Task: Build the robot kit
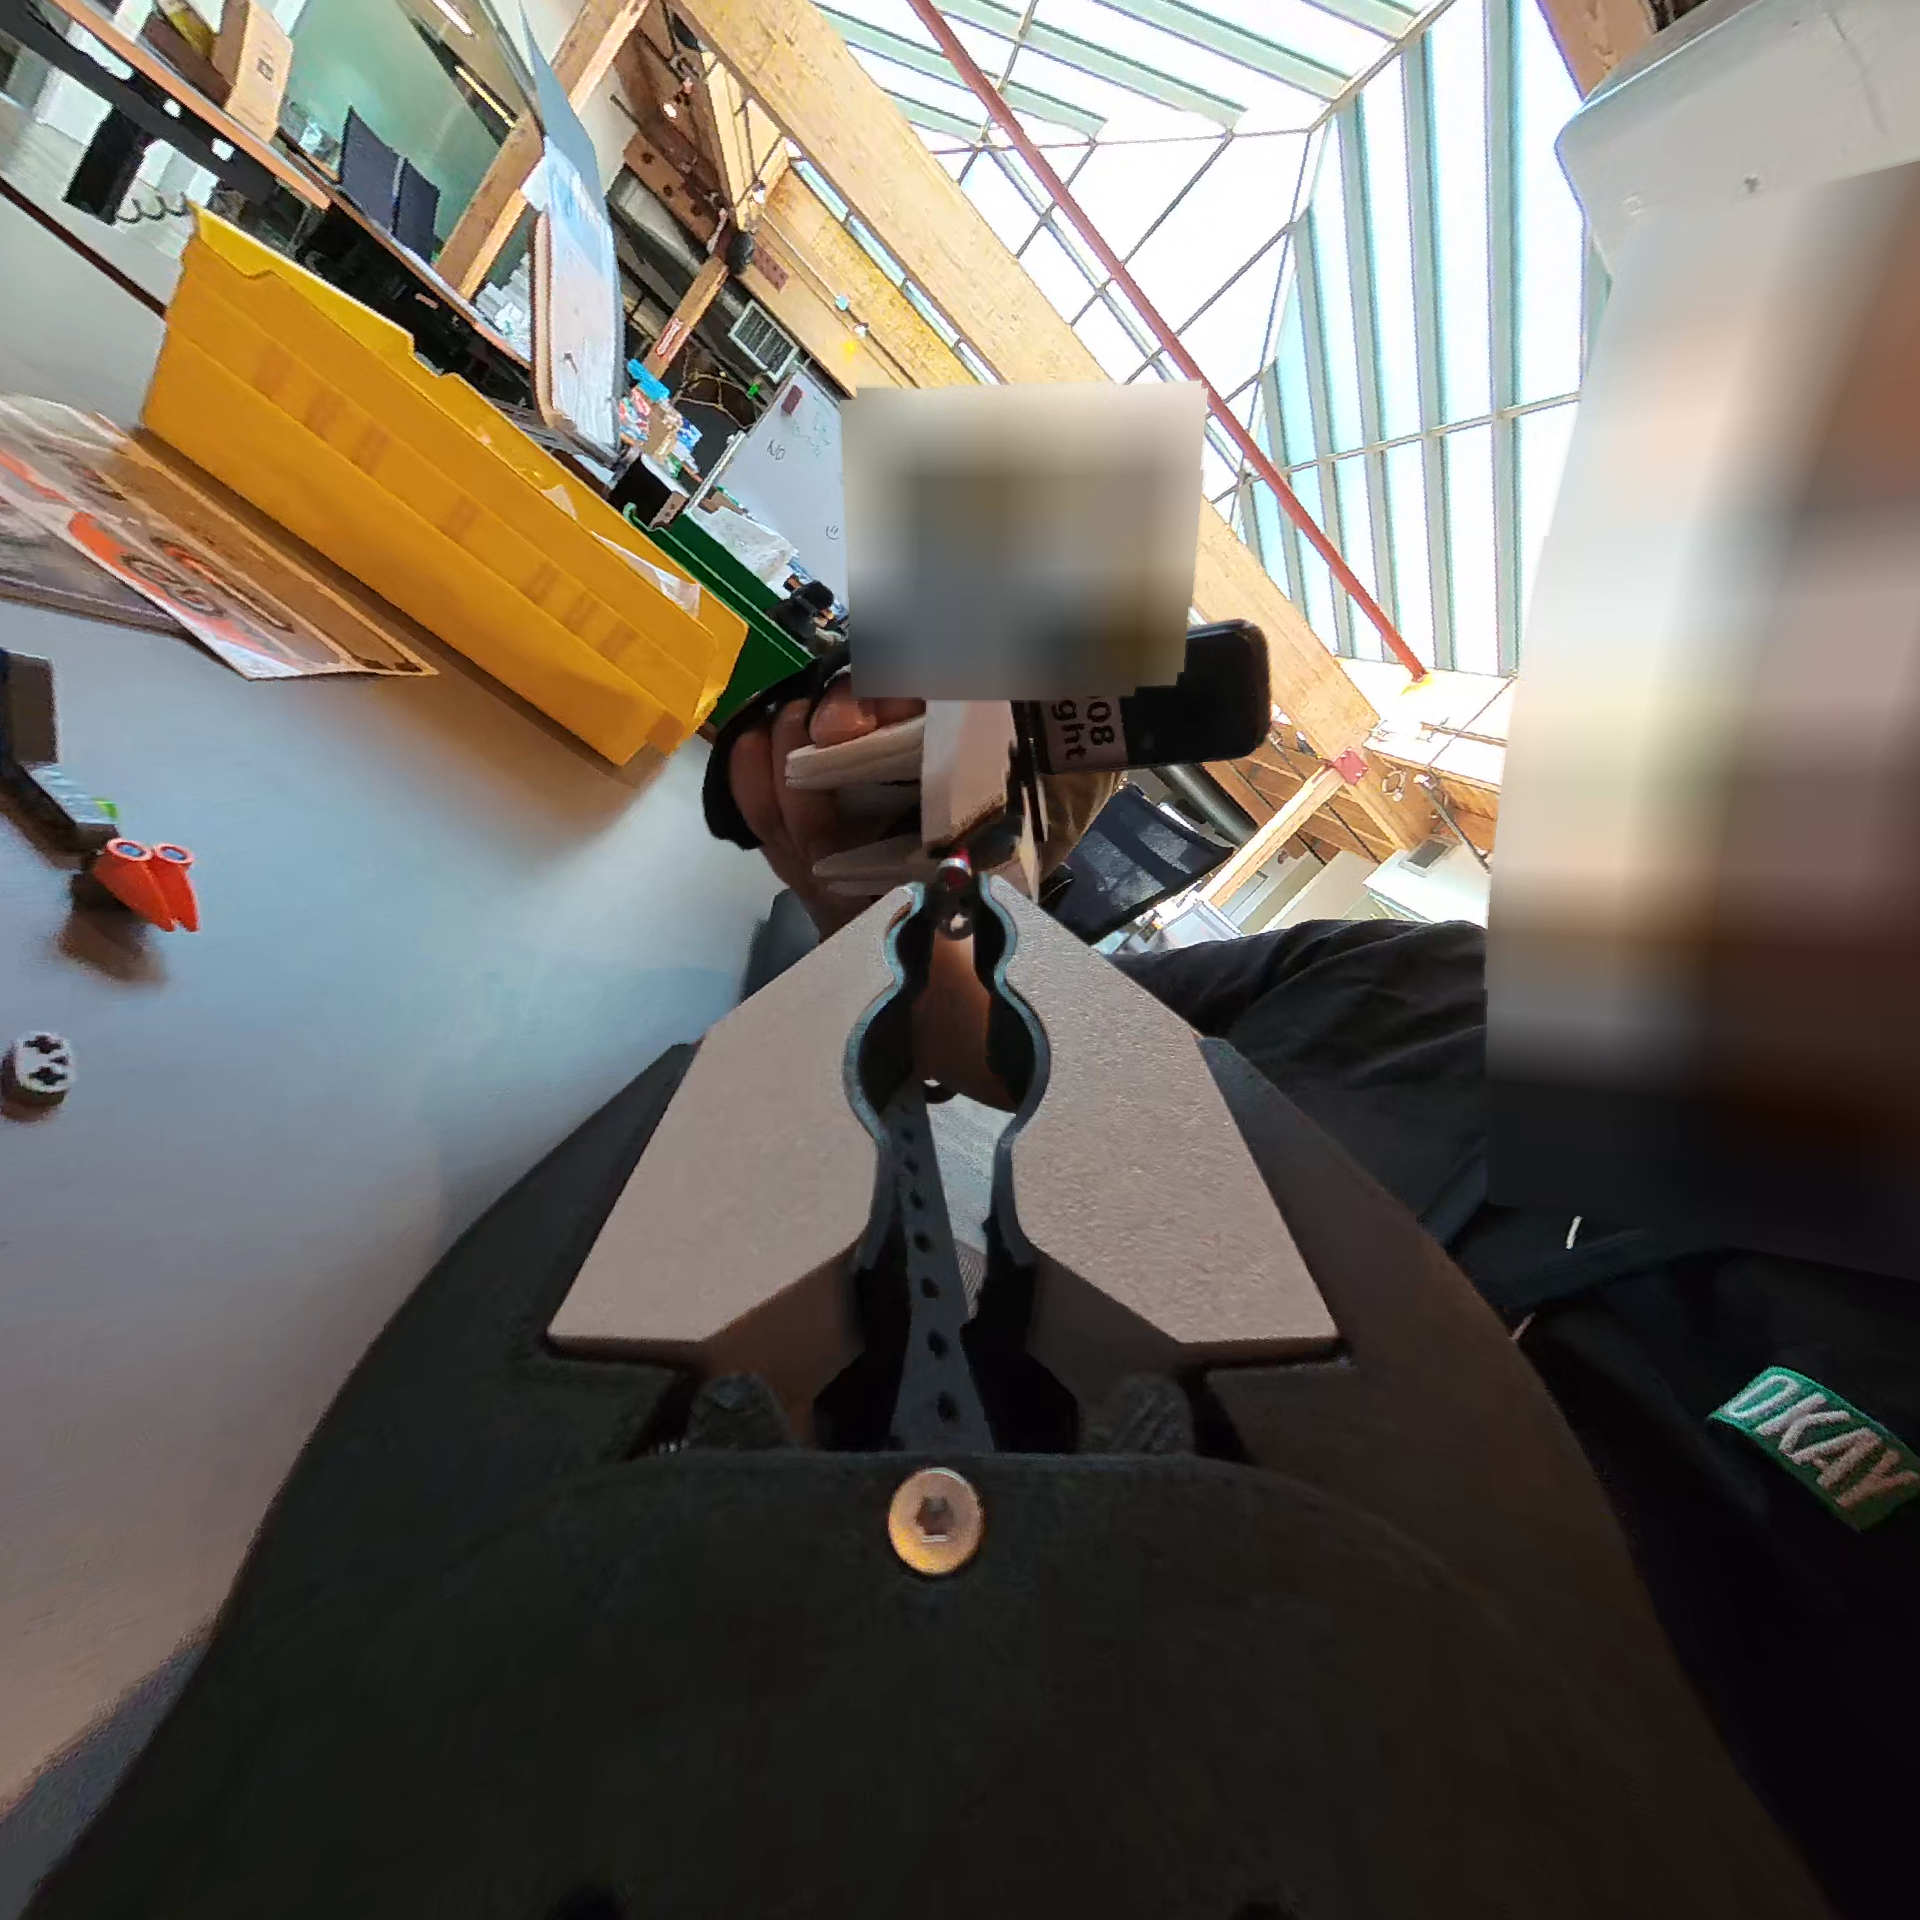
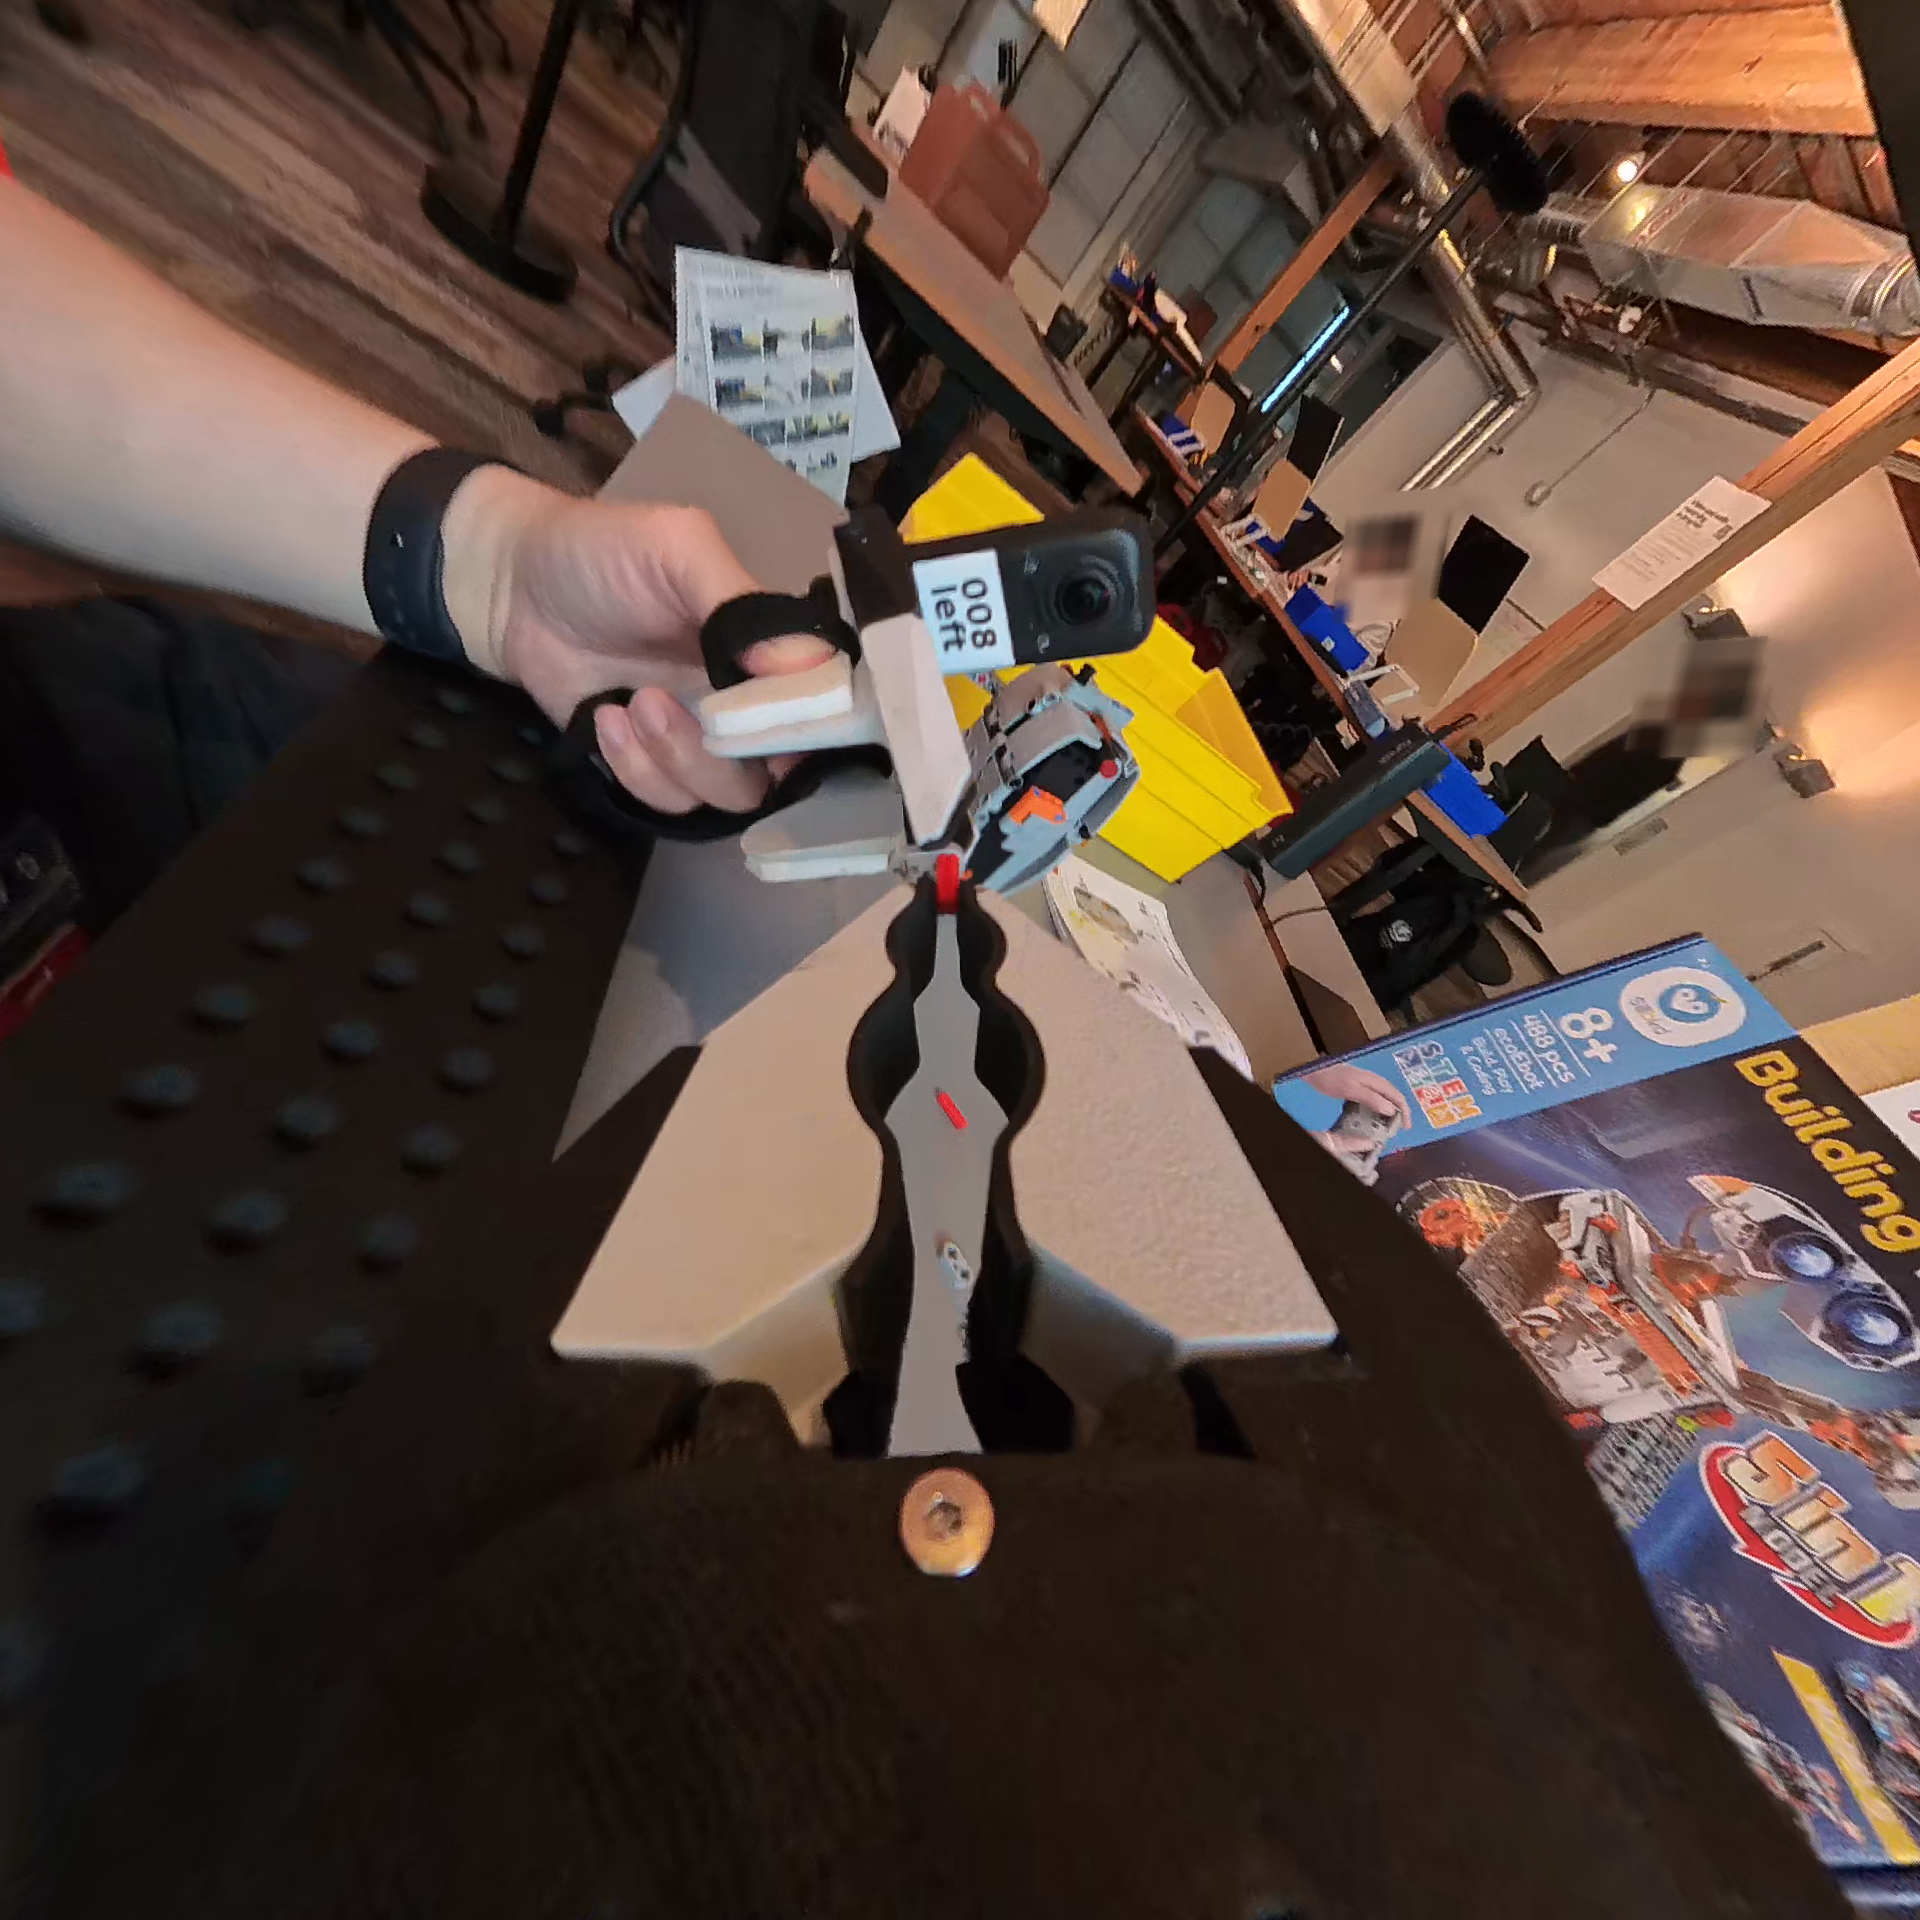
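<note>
Between both grippers, the right gripper (image 2: 945,909) jaws pinch a small red pin (image 2: 945,891), rigid and light, while the left gripper (image 1: 948,914) jaws clamp a perforated black beam (image 1: 928,1278) of a brick-built model (image 2: 1044,774), best gripped at solid edges.

claws nose to nose, no gap | yellow bins (image 1: 416,488) wall off worktop (image 1: 364,987) edge | loose bits (image 1: 145,883) scattered left

toy box (image 2: 1662,1299) cut off at edge, tabletop parts (image 1: 140,878) blurred

Bins (image 1: 436,488) on table (image 1: 343,987); box (image 2: 1662,1299) right.
</note>
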